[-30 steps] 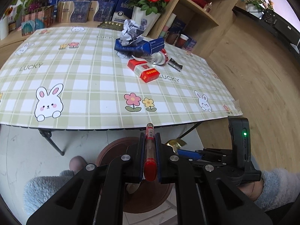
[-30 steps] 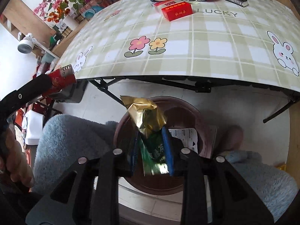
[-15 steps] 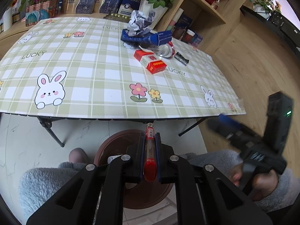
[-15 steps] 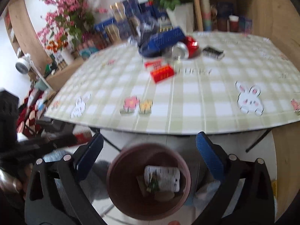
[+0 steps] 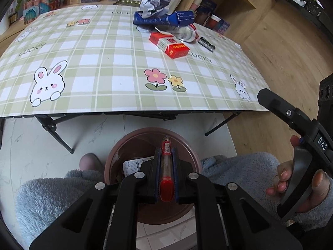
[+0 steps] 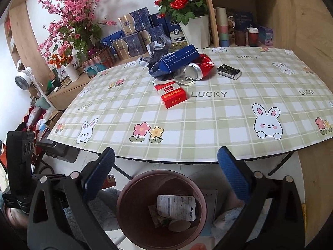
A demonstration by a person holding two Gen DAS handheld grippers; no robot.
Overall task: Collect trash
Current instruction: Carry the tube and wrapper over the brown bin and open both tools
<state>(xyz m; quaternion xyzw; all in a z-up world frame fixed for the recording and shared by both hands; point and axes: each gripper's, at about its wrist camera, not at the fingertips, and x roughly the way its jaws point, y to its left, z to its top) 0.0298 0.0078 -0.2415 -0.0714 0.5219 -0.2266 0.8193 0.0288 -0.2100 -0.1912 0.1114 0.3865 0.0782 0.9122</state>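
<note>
My left gripper (image 5: 165, 156) is shut on a red lighter (image 5: 165, 164) and holds it over the brown bin (image 5: 187, 148) on the floor. My right gripper (image 6: 166, 162) is open and empty above the same bin (image 6: 124, 195), which holds a white packet (image 6: 177, 207) and other wrappers. On the table lie a red cigarette pack (image 6: 170, 92), a blue carton (image 6: 177, 61), a crushed red can (image 6: 199, 67), crumpled paper (image 6: 158, 50) and a small black box (image 6: 229, 70). The pack (image 5: 169, 44) and carton (image 5: 164, 18) also show in the left wrist view.
The table (image 6: 229, 125) has a green checked cloth and folding legs. Flower vases, boxes and cups stand on shelves behind it (image 6: 191, 29). The person's grey-sleeved limbs flank the bin (image 5: 52, 191). The right gripper's body (image 5: 291, 116) is at the right.
My right gripper opened and dropped the gold and green wrapper into the bin, then rose. My left gripper moved over the bin with the lighter.
</note>
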